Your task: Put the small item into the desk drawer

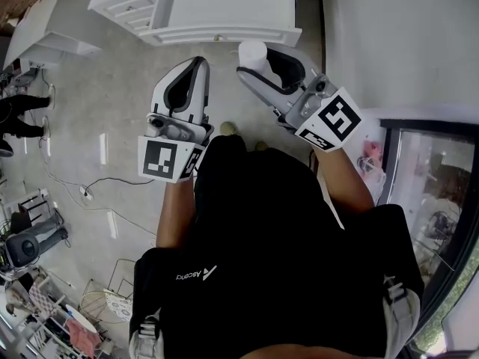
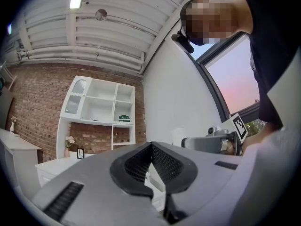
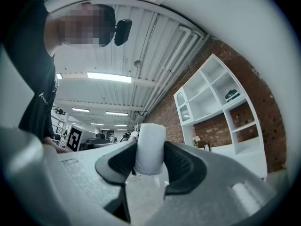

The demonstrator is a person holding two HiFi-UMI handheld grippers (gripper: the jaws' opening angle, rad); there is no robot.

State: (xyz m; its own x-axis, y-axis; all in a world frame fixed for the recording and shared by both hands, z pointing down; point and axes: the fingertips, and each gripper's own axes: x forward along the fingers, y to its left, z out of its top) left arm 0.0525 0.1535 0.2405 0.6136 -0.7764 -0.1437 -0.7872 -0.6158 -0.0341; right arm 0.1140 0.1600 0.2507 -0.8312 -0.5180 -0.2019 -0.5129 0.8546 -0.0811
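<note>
A small white cylinder [image 1: 252,52] [image 3: 150,148] stands upright between the black pads of my right gripper [image 1: 260,60] [image 3: 150,161], which is shut on it and held up at chest height. Beside it on the left, my left gripper [image 1: 199,64] [image 2: 151,147] is shut with nothing between its jaws. The left gripper view also catches the right gripper [image 2: 212,142] and its white cylinder [image 2: 178,136] off to the right. The white desk [image 1: 224,10] with its drawer fronts [image 1: 133,9] lies ahead at the top of the head view, apart from both grippers.
A white wall and a dark-framed window [image 1: 428,193] run along the right. A cable [image 1: 112,181] trails over the concrete floor at left, with a standing person [image 1: 16,115] and clutter further left. A white shelf unit [image 2: 101,109] stands against a brick wall.
</note>
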